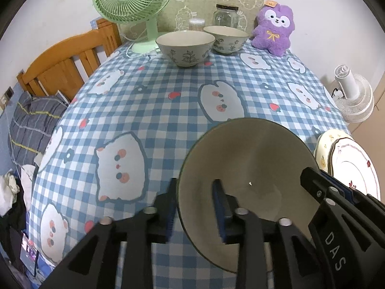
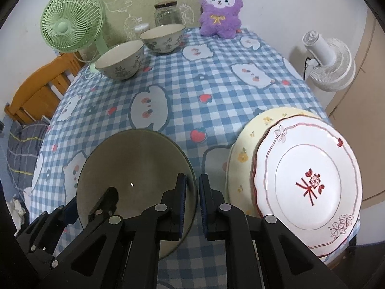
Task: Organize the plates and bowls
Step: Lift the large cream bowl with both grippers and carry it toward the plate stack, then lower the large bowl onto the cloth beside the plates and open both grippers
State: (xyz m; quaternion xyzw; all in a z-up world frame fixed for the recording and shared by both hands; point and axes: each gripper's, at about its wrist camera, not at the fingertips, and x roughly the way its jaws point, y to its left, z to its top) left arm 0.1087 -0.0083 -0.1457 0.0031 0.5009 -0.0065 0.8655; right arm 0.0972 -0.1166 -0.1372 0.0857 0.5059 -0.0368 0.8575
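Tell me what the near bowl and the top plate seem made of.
Near bowl: probably glazed ceramic, with a smooth grey-green inside and a small glint. Top plate: likely glossy white porcelain or ceramic, with printed red decoration and a scalloped rim.

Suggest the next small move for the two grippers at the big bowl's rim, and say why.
Probably lift both straight up off the rim. The big bowl seems to rest on the tablecloth, and the left gripper and right gripper each straddle its rim with slack at the pads, so it looks released.
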